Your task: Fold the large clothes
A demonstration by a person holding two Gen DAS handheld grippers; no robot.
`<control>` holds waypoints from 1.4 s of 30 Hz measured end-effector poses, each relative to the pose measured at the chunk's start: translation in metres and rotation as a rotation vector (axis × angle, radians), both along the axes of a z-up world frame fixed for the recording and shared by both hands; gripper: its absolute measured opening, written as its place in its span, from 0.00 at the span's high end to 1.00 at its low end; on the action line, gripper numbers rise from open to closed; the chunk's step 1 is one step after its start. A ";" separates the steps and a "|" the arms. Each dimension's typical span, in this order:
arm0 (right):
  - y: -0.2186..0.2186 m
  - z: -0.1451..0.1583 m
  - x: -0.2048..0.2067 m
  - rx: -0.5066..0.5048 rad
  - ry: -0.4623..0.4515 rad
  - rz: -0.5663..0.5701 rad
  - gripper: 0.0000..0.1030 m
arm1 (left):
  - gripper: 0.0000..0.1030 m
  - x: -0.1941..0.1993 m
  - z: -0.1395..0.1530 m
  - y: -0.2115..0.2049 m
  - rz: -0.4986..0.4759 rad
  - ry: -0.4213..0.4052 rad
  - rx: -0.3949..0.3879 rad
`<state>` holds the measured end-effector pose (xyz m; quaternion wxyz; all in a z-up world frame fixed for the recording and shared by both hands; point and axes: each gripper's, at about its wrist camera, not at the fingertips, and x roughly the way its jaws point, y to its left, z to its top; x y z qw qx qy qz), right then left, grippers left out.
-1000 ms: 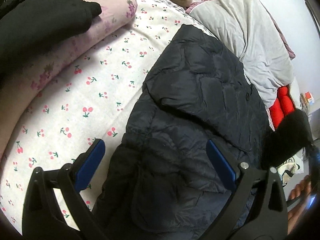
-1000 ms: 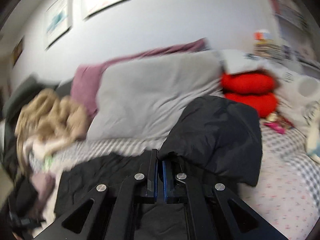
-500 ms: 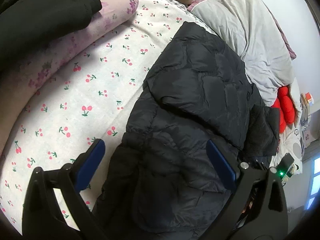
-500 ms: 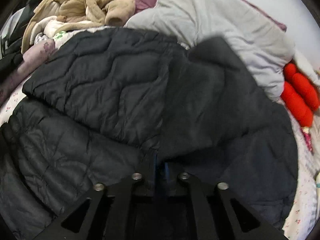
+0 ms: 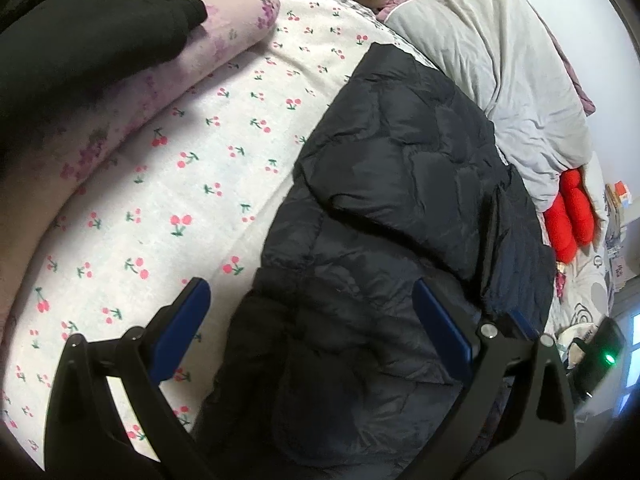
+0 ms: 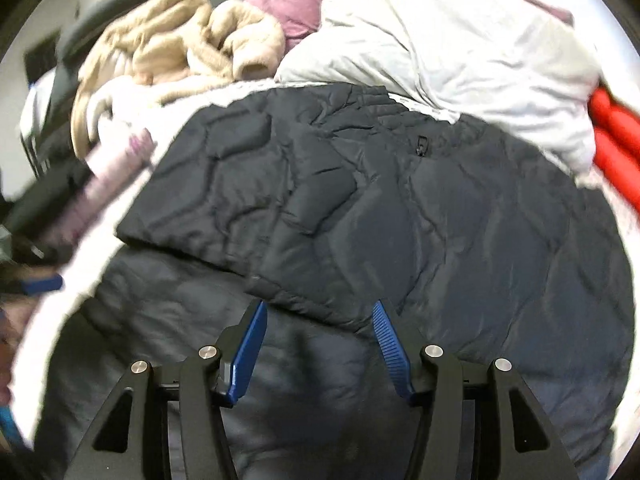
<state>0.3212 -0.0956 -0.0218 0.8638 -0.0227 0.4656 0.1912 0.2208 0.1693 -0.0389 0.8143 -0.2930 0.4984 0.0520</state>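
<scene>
A dark navy quilted jacket [image 5: 400, 208] lies on the cherry-print bed sheet [image 5: 168, 184], with its upper part folded over the lower. In the right wrist view the jacket [image 6: 360, 200] fills the middle, both sleeve flaps folded inward. My left gripper [image 5: 308, 304] hovers open over the jacket's near left edge with nothing between its blue pads. My right gripper [image 6: 320, 320] is just above the folded flap's edge; its jaws are opening and the pads press on nothing. Part of the right gripper's body [image 5: 600, 352], with a green light, shows at the right of the left wrist view.
A grey duvet [image 5: 500, 80] and a red plush [image 5: 568, 216] border the jacket's far side. A lilac pillow [image 5: 192, 76] with a black garment [image 5: 80, 40] on it lies left. Beige fleece clothing [image 6: 180, 44] is piled at the head.
My right gripper came down over the jacket, laid the dark flap it was shut on across the jacket, and opened its jaws. The left gripper stayed put and open.
</scene>
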 end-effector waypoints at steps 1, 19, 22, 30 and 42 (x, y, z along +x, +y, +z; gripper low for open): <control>-0.005 0.007 -0.007 0.028 0.003 -0.014 0.45 | 0.02 0.000 0.001 0.000 -0.002 -0.004 0.005; -0.102 0.081 -0.120 0.204 -0.085 -0.376 0.00 | 0.02 -0.037 0.038 -0.032 -0.083 -0.111 0.179; -0.112 0.111 -0.141 0.215 -0.231 -0.396 0.00 | 0.02 -0.049 0.046 -0.025 -0.076 -0.124 0.175; -0.163 0.119 -0.159 0.162 -0.238 -0.564 0.00 | 0.02 -0.081 0.056 -0.008 -0.083 -0.133 0.219; -0.231 0.134 -0.198 0.152 -0.169 -0.663 0.00 | 0.02 -0.144 0.085 0.013 -0.096 -0.244 0.186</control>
